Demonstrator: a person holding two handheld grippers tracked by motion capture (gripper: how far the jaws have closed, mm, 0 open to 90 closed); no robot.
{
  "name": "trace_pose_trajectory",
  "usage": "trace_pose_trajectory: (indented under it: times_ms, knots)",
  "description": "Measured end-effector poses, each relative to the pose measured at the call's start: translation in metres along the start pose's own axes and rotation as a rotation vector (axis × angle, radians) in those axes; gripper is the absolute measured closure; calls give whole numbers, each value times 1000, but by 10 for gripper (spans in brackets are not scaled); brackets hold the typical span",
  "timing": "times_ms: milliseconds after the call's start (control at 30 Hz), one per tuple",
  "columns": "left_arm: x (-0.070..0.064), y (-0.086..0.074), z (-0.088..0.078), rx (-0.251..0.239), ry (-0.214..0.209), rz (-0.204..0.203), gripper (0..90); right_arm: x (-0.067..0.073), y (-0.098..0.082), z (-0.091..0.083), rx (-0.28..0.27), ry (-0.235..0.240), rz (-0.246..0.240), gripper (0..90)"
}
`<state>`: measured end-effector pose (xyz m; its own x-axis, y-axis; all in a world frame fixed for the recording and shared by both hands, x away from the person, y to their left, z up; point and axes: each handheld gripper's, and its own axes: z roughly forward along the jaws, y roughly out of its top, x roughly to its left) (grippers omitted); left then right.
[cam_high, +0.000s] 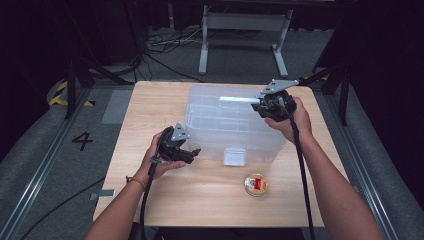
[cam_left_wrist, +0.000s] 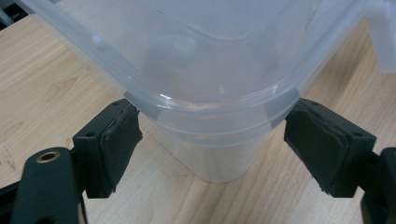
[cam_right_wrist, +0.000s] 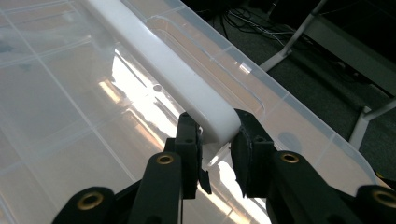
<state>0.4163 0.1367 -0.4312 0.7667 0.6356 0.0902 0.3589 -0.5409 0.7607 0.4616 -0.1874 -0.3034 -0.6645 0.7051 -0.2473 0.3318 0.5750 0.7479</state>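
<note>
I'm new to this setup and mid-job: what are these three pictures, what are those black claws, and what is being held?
A person stands at a wooden table with a hand-held two-jaw gripper in each hand. The high view looks down from above the person. The other two come from cameras riding on each gripper, looking along its black jaws. On the table stand a clear plastic box with a lid and, nearer the person, a small round container with something red inside. The left gripper has its open jaws either side of the box's near corner; whether the pads touch it is hard to tell. The right gripper is closed on the end of the white handle on the lid.
</note>
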Motion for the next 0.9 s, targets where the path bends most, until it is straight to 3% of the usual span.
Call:
trace_pose_trajectory:
  times_ms: [200,367,533,700,900]
  knots:
    - [-7,-6,-9,6,19,-3,217,8,-1,-3,-10,10,-6,740]
    - [-14,-9,-19,31,27,-39,217,16,-2,-6,-22,32,-9,743]
    - [-18,-13,-25,37,36,-36,215,23,-2,-10,-21,49,-19,745]
    - [-19,-14,-24,30,44,-39,210,23,-3,-10,-22,50,-5,748]
    - [-19,-14,-24,31,41,-39,214,21,-2,-10,-4,62,-23,748]
